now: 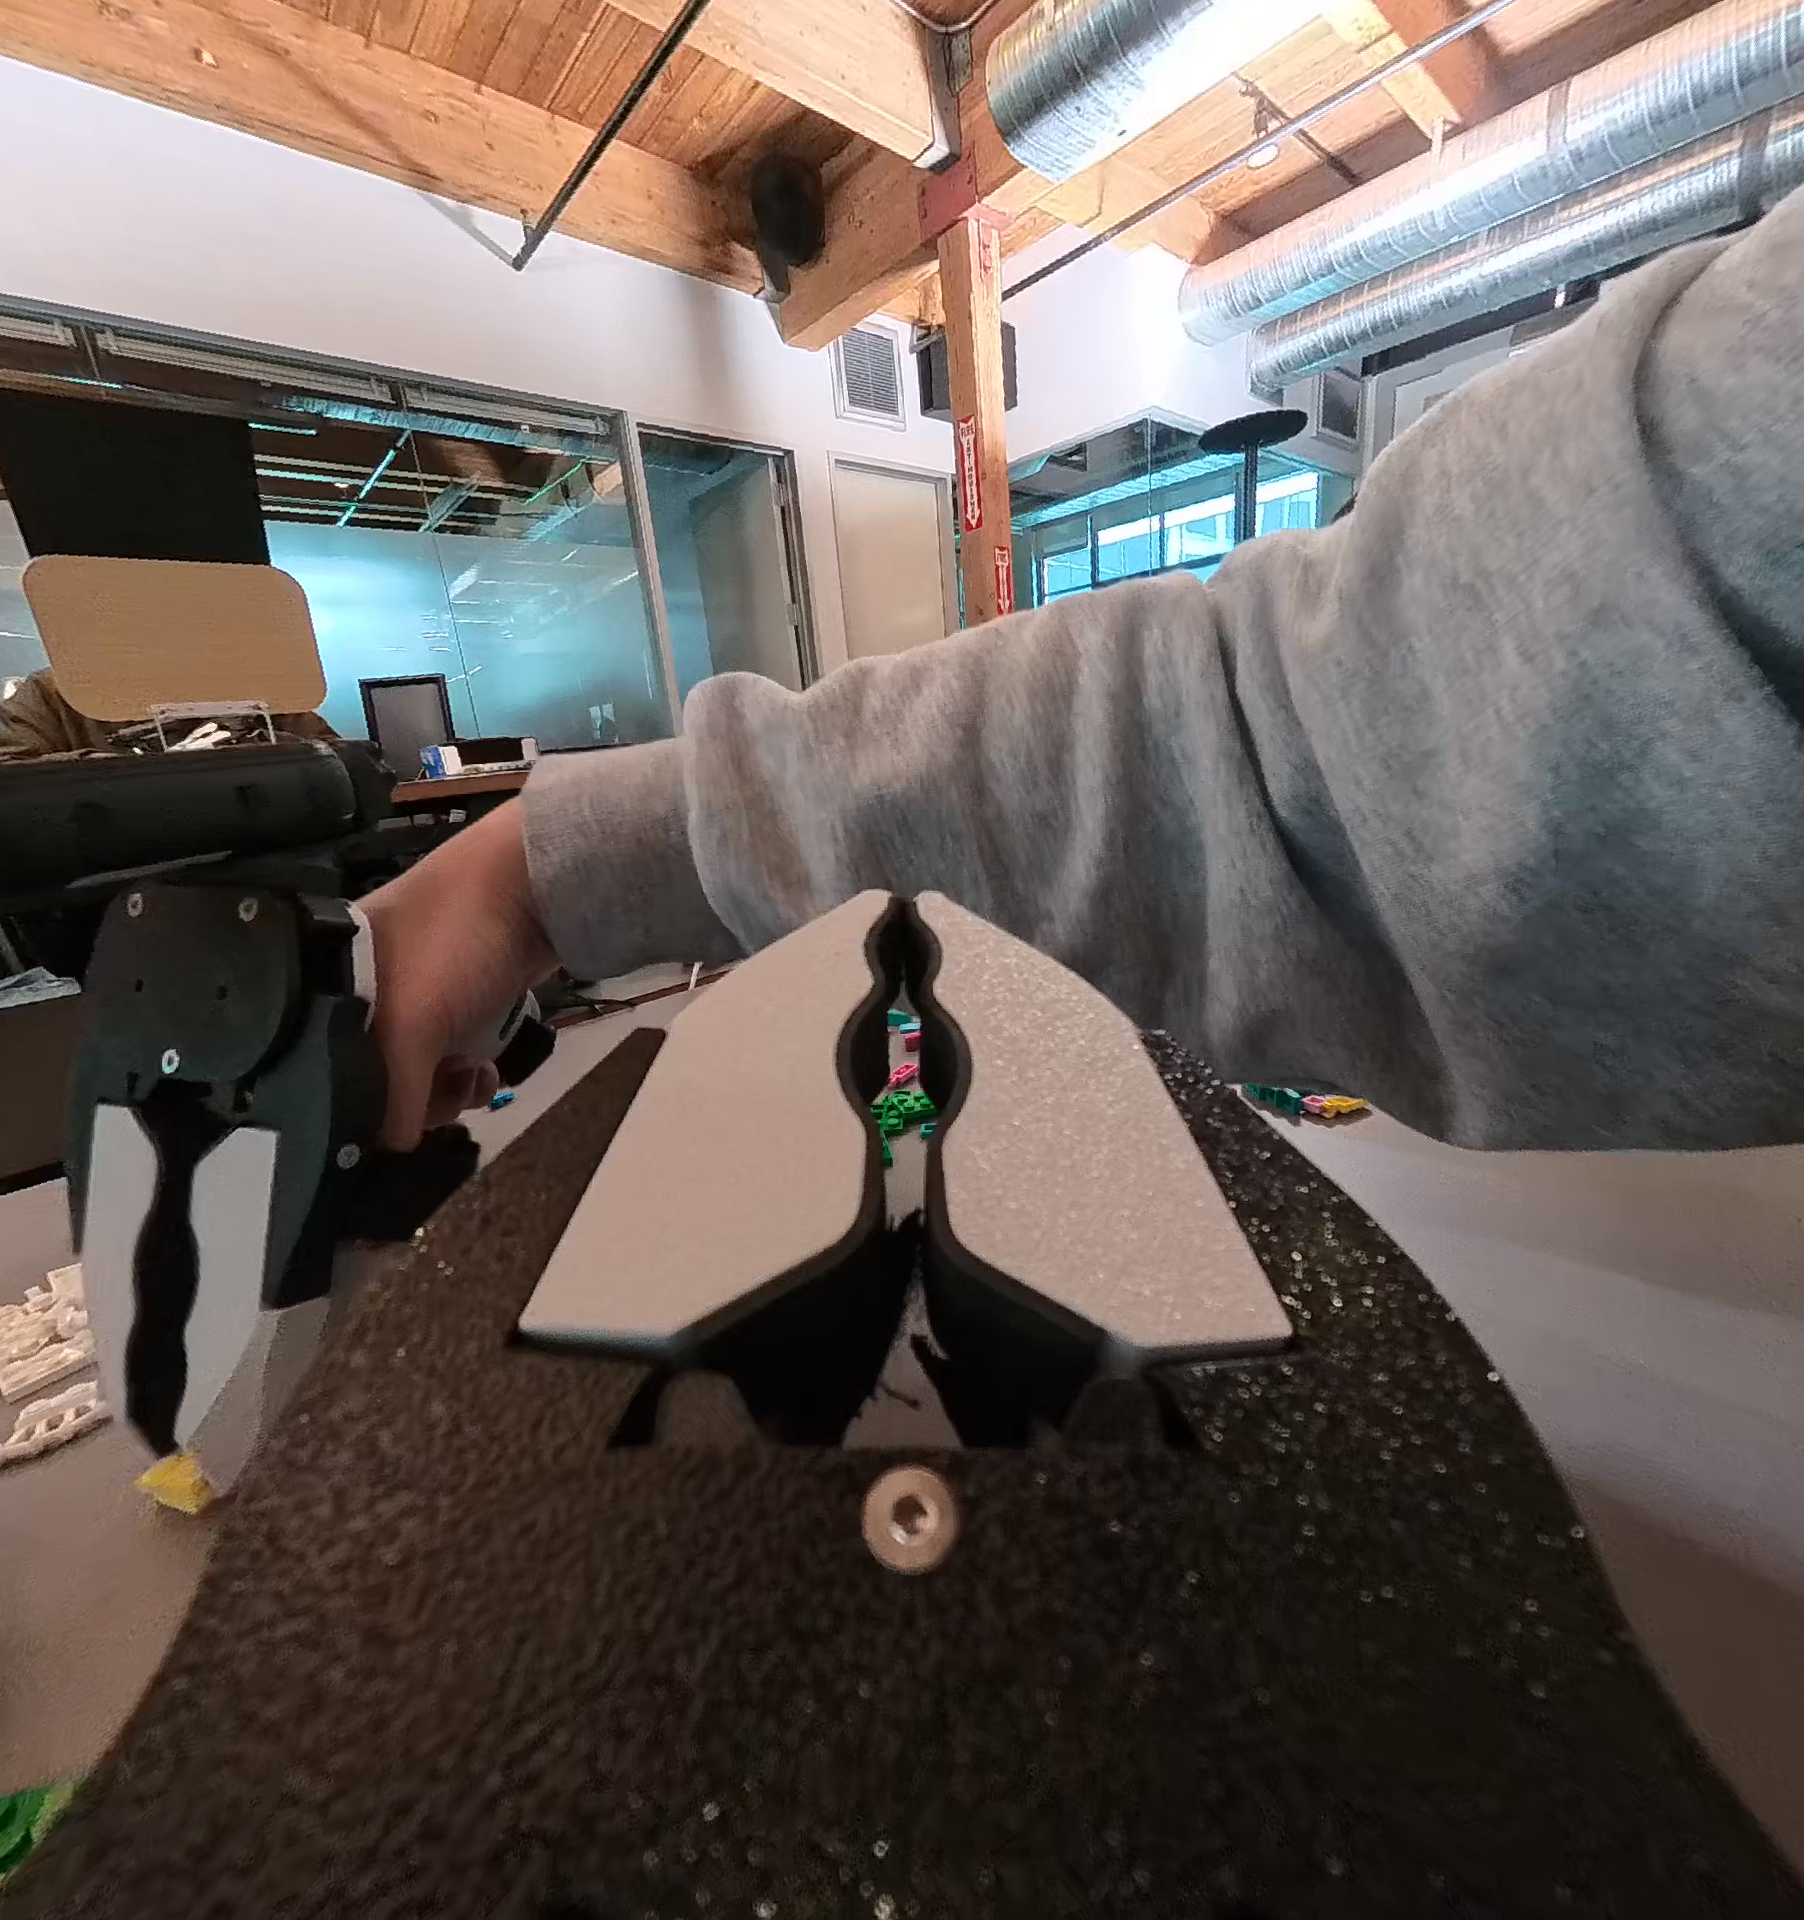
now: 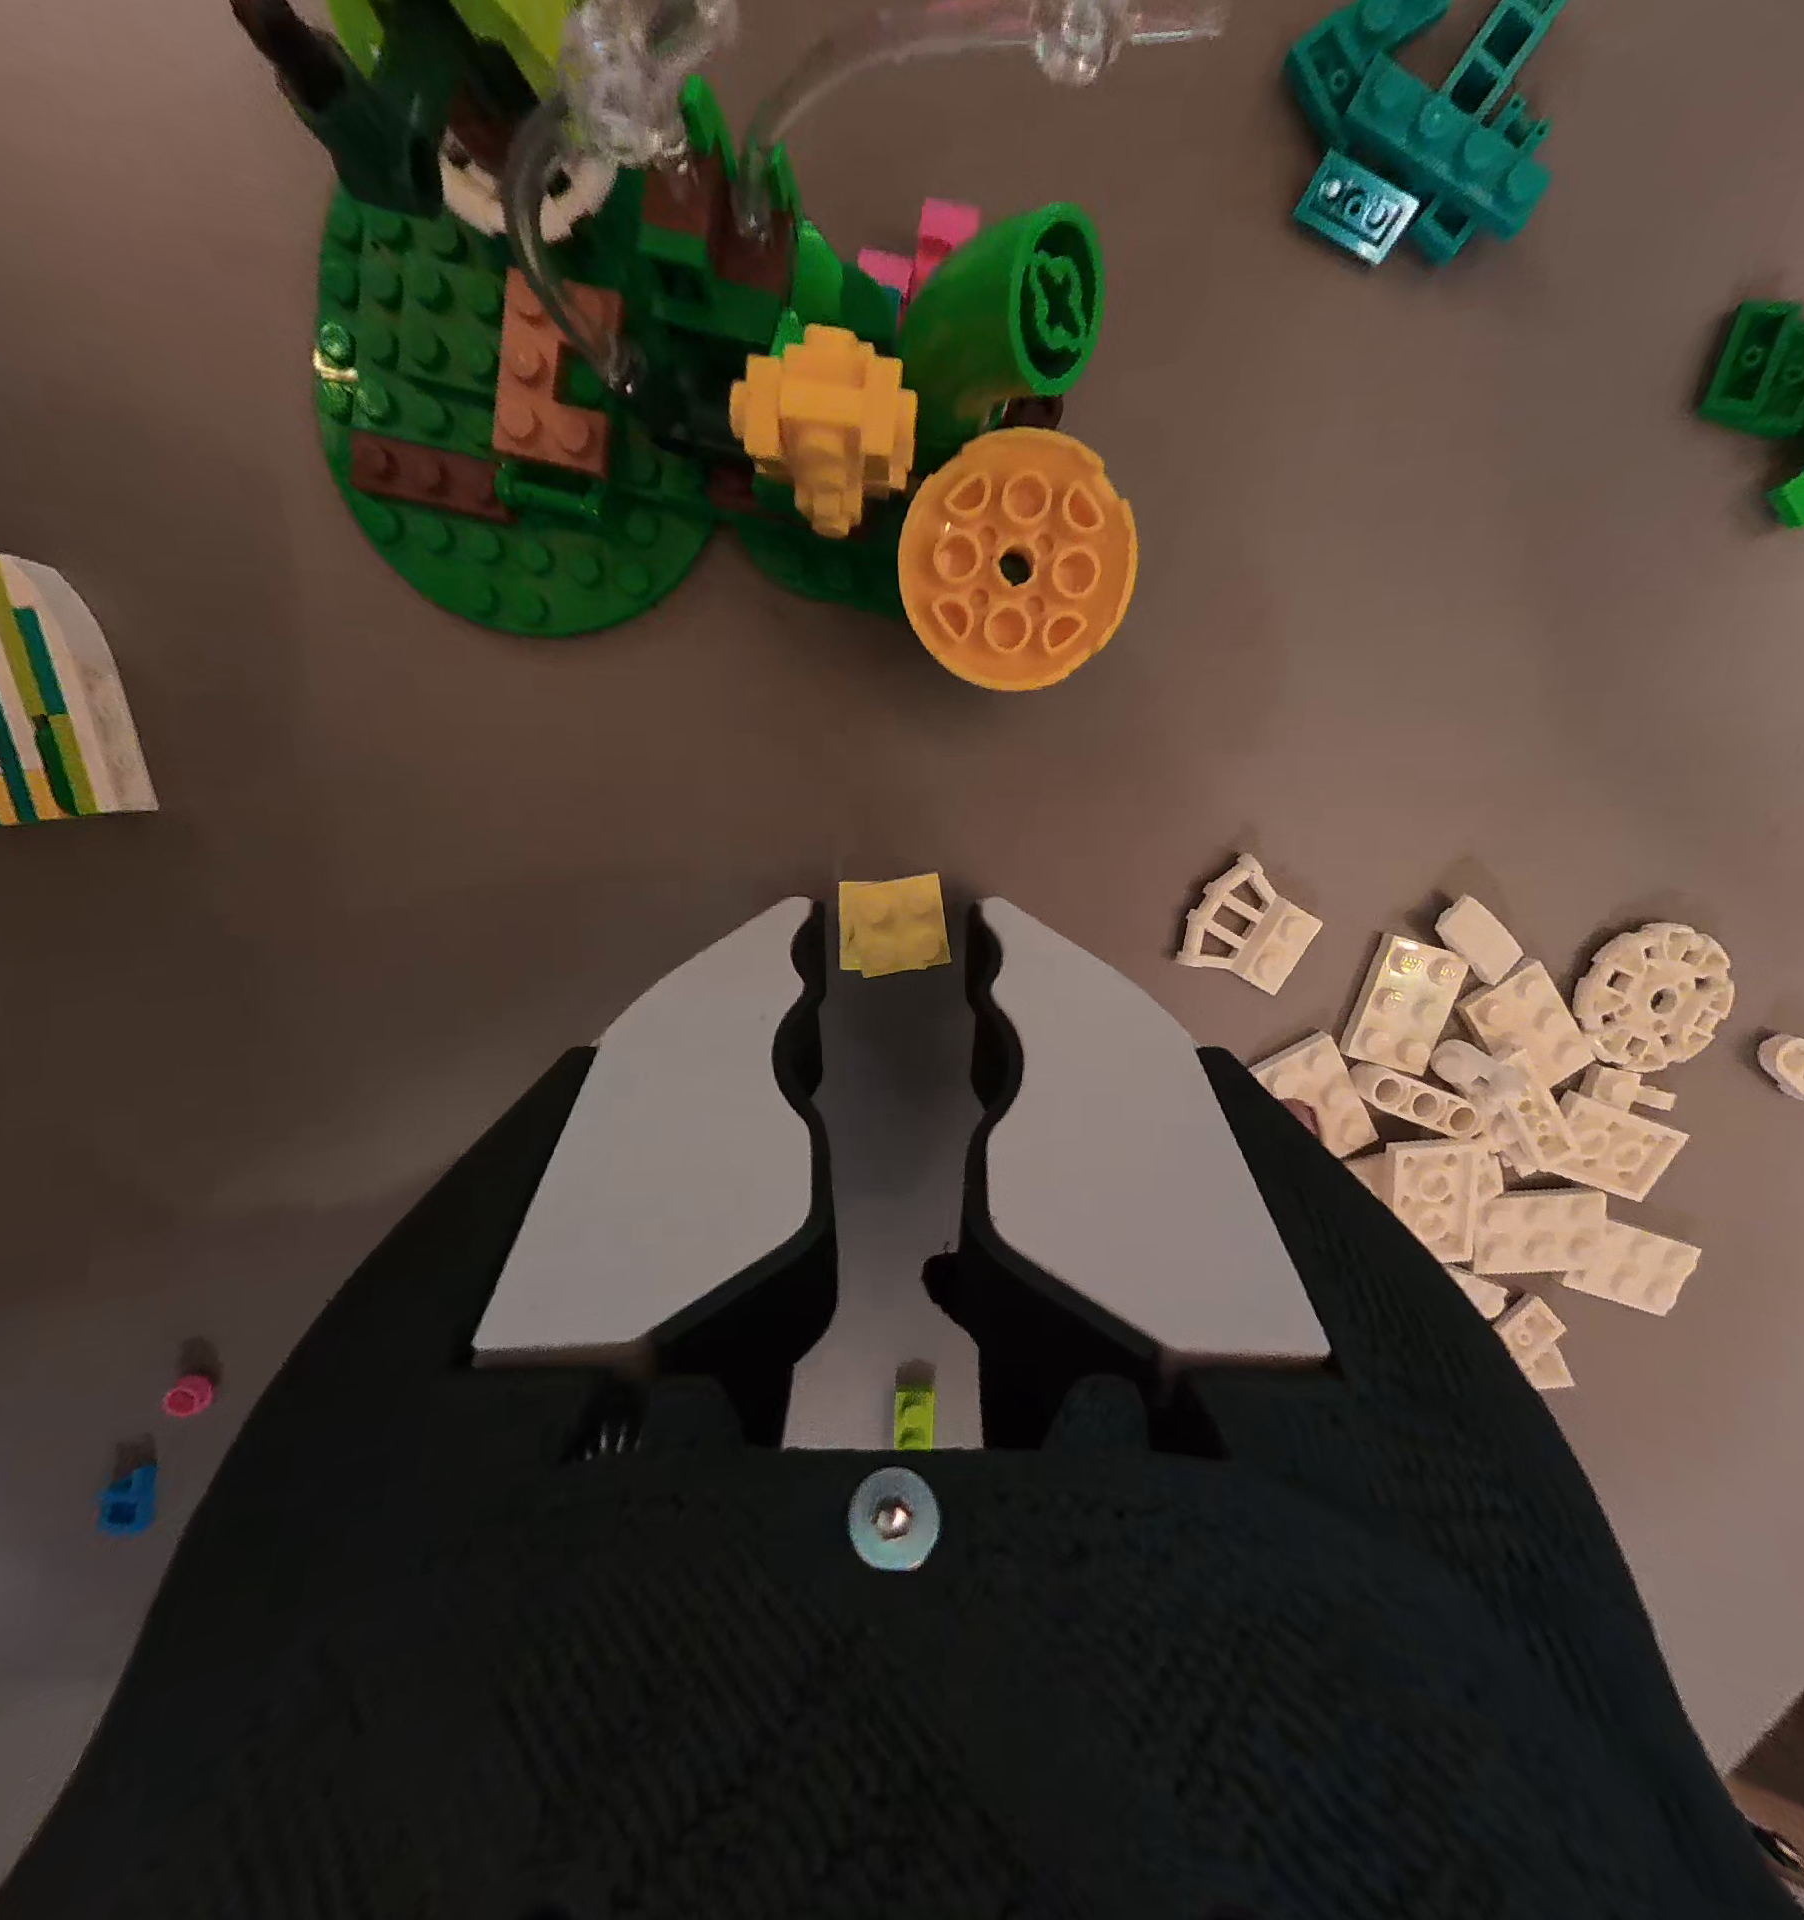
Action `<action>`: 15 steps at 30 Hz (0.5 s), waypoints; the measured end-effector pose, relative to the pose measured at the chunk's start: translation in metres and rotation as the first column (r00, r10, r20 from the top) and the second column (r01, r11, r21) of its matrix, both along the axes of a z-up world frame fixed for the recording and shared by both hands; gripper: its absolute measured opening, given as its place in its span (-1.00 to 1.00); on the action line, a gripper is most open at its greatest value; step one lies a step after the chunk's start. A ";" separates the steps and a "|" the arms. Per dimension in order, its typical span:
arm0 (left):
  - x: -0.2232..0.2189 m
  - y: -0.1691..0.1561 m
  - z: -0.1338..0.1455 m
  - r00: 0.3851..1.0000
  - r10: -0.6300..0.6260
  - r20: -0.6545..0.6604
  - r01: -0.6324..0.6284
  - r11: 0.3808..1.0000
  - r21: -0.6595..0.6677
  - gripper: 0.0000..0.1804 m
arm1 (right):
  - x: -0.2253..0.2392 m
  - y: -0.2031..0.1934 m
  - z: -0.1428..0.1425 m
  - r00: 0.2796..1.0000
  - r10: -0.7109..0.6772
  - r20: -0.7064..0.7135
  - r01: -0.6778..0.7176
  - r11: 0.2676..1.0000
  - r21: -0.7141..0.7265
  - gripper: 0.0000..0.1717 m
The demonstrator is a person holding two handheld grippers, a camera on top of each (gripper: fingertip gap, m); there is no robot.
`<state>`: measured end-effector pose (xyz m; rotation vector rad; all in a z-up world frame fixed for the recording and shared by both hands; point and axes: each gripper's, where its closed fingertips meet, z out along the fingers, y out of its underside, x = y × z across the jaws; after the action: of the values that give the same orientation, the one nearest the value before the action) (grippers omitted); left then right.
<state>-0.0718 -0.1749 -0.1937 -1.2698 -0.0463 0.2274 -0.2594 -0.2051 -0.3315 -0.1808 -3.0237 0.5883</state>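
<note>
A studded yellow brick [image 2: 893, 925] lies ungripped between the parted right gripper [image 2: 895, 914]; white bricks [image 2: 1480, 1132] are heaped nearby. The left gripper [image 1: 903, 914] is closed, bare.

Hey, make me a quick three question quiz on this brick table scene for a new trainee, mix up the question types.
1. True or false: the left claw has its fingers closed together with nothing between them.
2. Which thing sits between the right claw's fingertips? A) white plate B) small yellow brick C) orange round disc
3. Fill in: the pile of white bricks lies to the ____ of the right claw in its own view.

Key: 1 true. 2 B; gaps show on both sides, so the fingers are not pressing it. 3 right.
</note>
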 end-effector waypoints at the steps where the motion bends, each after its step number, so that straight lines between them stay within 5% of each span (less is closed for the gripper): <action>1: 0.000 0.000 0.000 1.000 -0.001 0.000 0.001 1.000 -0.001 -1.00 | 0.000 0.001 0.000 1.000 0.000 -0.001 0.000 1.000 0.010 -0.82; 7: -0.002 -0.002 0.000 1.000 0.006 0.007 -0.006 1.000 0.003 -1.00 | -0.007 0.037 0.026 0.995 -0.074 -0.063 0.075 0.997 0.014 -0.83; 15: 0.000 0.003 0.000 1.000 -0.014 0.025 0.014 1.000 0.005 -1.00 | -0.005 0.196 0.030 0.874 -0.475 -0.100 0.482 0.874 0.065 -0.82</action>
<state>-0.0722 -0.1717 -0.1938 -1.2678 -0.0590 0.1995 -0.2641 -0.0095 -0.3016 -0.8497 -2.7521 0.4003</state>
